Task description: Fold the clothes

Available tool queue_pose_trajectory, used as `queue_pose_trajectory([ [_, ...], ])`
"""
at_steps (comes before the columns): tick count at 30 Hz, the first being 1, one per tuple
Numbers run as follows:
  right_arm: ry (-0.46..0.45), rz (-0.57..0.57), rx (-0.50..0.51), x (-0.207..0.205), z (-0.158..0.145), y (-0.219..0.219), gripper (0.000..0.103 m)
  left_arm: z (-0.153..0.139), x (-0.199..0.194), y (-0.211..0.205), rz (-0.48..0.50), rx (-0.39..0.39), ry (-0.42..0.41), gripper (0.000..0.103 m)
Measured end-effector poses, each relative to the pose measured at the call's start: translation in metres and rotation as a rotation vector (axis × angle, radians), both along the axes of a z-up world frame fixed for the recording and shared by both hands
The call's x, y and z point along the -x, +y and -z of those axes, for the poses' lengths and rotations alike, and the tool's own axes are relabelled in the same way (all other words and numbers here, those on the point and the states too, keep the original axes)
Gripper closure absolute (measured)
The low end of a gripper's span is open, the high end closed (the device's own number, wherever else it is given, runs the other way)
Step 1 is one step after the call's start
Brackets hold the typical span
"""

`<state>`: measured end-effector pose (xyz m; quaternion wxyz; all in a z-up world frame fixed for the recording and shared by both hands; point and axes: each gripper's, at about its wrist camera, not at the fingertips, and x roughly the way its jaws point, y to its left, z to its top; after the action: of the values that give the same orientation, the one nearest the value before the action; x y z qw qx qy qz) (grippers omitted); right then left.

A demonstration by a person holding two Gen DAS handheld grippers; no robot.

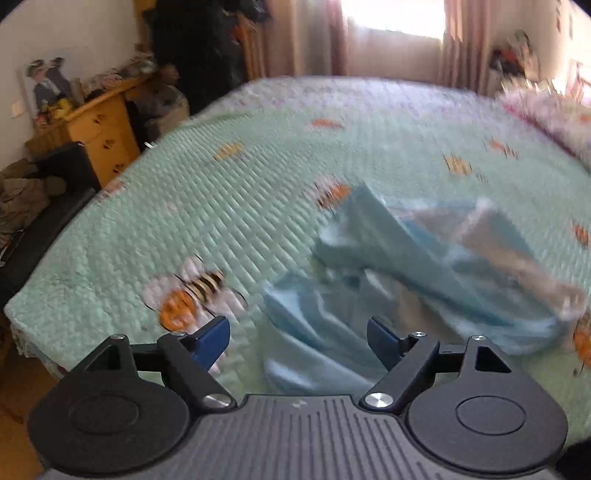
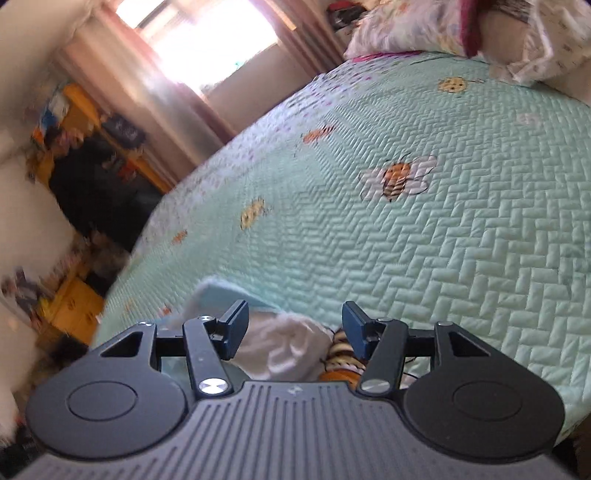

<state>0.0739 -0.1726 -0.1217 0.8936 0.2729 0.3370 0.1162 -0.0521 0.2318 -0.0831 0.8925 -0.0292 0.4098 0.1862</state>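
Observation:
A light blue garment (image 1: pixel 424 266) lies crumpled on the mint quilted bedspread (image 1: pixel 240 206), blurred by motion, with a paler grey-white part at its right. My left gripper (image 1: pixel 297 341) hovers over the garment's near edge, open, with cloth below the gap but not pinched. In the right wrist view my right gripper (image 2: pixel 295 330) is open too. A white and pale blue fold of the garment (image 2: pixel 280 347) lies between and under its fingers, apart from the pads. The bedspread (image 2: pixel 461 240) stretches away beyond it.
A wooden dresser (image 1: pixel 99 136) with clutter stands left of the bed, with dark clothes piled near it. Pillows (image 2: pixel 461 33) lie at the bed's head. A bright curtained window (image 1: pixel 391 22) is behind the bed. The bedspread carries bee prints (image 2: pixel 399 177).

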Motion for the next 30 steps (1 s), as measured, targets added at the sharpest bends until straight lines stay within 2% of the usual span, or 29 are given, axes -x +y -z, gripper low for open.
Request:
queue_pose_trajectory([
  [4,-0.019,-0.131,0.09,-0.011,0.011,0.04,0.044,0.03,-0.02,-0.01,0.061,0.019,0.057,0.019],
  [7,-0.017,-0.197,0.16,-0.011,0.023,0.068,0.044,0.042,-0.041,-0.019,0.105,0.036,0.061,0.019],
  [9,-0.004,-0.228,0.174,-0.011,0.032,0.082,0.044,0.049,-0.058,-0.024,0.131,0.078,0.059,0.019],
  [13,0.018,-0.23,0.149,-0.001,0.038,0.08,0.044,0.063,-0.088,-0.033,0.156,0.208,0.068,0.017],
  [18,0.016,-0.196,0.127,-0.002,0.039,0.071,0.043,0.093,-0.122,-0.047,0.138,0.283,0.135,0.017],
  [20,0.013,-0.182,0.109,-0.004,0.04,0.066,0.043,0.102,-0.131,-0.052,0.122,0.315,0.164,0.025],
  [21,0.01,-0.174,0.103,-0.004,0.039,0.064,0.043,0.105,-0.135,-0.054,0.115,0.325,0.172,0.033],
  [23,0.004,-0.163,0.102,-0.004,0.04,0.062,0.043,0.107,-0.141,-0.059,0.111,0.314,0.173,0.043],
  [25,0.005,-0.157,0.098,-0.005,0.042,0.059,0.043,0.103,-0.142,-0.061,0.12,0.327,0.163,0.077],
  [27,0.005,-0.149,0.092,-0.005,0.044,0.056,0.043,0.095,-0.138,-0.062,0.128,0.335,0.137,0.083],
  [30,0.005,-0.129,0.086,-0.004,0.046,0.052,0.043,0.08,-0.126,-0.058,0.135,0.342,0.081,0.086],
])
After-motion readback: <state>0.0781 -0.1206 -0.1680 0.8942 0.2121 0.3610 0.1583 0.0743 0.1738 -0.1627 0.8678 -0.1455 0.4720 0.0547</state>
